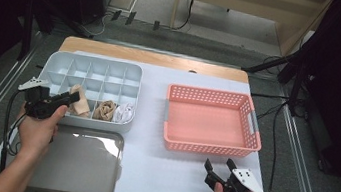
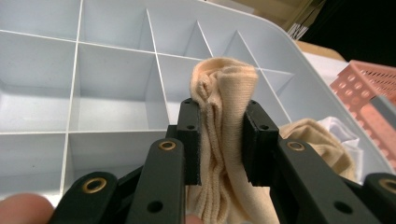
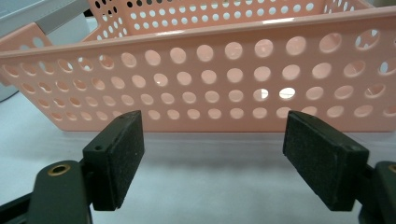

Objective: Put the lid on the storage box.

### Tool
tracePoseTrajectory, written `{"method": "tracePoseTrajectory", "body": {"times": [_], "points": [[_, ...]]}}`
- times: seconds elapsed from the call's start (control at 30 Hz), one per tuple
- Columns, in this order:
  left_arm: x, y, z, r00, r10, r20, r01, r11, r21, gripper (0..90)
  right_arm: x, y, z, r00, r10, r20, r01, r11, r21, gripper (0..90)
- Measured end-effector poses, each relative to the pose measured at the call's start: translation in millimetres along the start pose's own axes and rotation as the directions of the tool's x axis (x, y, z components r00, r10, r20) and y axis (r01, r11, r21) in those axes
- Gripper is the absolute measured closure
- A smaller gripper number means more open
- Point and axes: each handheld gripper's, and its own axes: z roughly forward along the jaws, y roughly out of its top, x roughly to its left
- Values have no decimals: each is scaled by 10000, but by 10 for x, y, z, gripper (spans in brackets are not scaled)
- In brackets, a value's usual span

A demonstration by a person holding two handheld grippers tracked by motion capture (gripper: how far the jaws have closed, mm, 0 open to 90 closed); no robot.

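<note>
My left gripper [image 1: 75, 96] [image 2: 220, 140] is shut on a rolled beige sock [image 2: 224, 116] [image 1: 78, 103] over the front row of a grey divided organiser box [image 1: 61, 68] [image 2: 107, 70]. A darker tan sock [image 1: 104, 110] [image 2: 322, 140] and a white sock [image 1: 124, 113] [image 2: 343, 130] lie in the compartments to its right. My right gripper [image 1: 219, 164] [image 3: 219, 154] stands open near the table's front edge, just in front of a pink perforated basket [image 1: 209, 147] [image 3: 224, 65], with nothing between its pads.
A clear grey lid [image 1: 80, 164] lies flat at the front left, below the organiser. The basket holds nothing visible. White sheet [image 1: 167, 176] covers the table between lid and right hand. Floor cables and stands surround the table.
</note>
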Motion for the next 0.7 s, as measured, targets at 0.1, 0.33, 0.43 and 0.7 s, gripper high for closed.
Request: {"method": "tracePoseTrajectory", "body": {"times": [0.1, 0.33, 0.43, 0.7], "points": [[-9, -15, 9, 9998, 39, 175, -43, 9997, 220, 725, -3, 0, 0, 10000, 7, -2, -7, 10000, 8, 209], [-18, -53, 65, 9992, 40, 400, -67, 9976, 683, 575, -18, 1, 1, 10000, 59, -73, -59, 10000, -39, 210], [-23, -43, 61, 9999, -53, 158, 44, 9984, 568, 453, -22, 1, 2, 9999, 86, -71, -86, 10000, -49, 210], [-38, -20, 38, 9993, -252, 286, 241, 9990, 382, 499, -24, 0, 0, 9998, 180, -43, -180, 9998, -33, 210]]}}
